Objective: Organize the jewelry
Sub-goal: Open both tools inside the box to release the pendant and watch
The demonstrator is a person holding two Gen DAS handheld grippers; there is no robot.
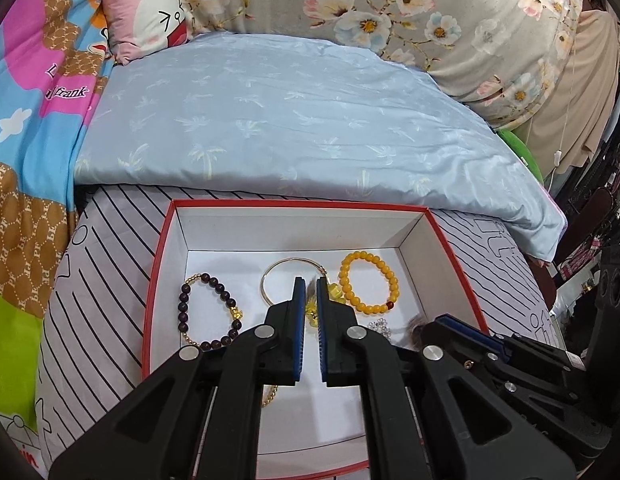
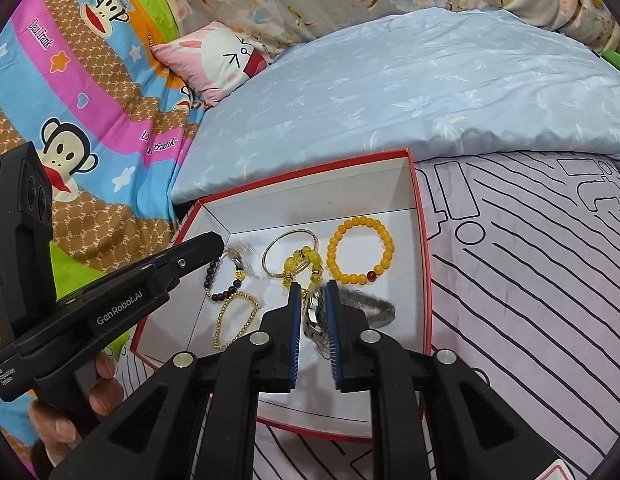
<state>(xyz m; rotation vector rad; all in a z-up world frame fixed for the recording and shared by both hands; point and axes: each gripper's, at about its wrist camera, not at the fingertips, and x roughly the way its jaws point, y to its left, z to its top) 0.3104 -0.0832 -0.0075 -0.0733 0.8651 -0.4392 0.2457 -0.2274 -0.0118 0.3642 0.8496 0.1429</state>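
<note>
A red-rimmed white box (image 1: 162,264) (image 2: 424,240) lies on the bed and holds the jewelry. In it lie a dark bead bracelet (image 1: 208,312) (image 2: 222,294), a thin gold bangle (image 1: 270,276) (image 2: 276,250), a yellow bead bracelet (image 1: 368,282) (image 2: 360,250), a yellow bead charm (image 2: 300,266) and a small gold bead bracelet (image 2: 234,320). My left gripper (image 1: 310,284) hovers over the box middle, jaws nearly closed with a narrow gap, nothing visibly held. My right gripper (image 2: 312,290) is shut on a silver piece (image 2: 315,314) above the box floor. A dark furry item (image 2: 370,304) lies beside it.
The box sits on a striped lilac sheet (image 2: 530,280). A pale blue quilt (image 1: 290,120) lies behind it, with a pink bunny pillow (image 1: 146,12), a floral cushion (image 1: 390,8) and a cartoon monkey blanket (image 2: 70,120) at the left.
</note>
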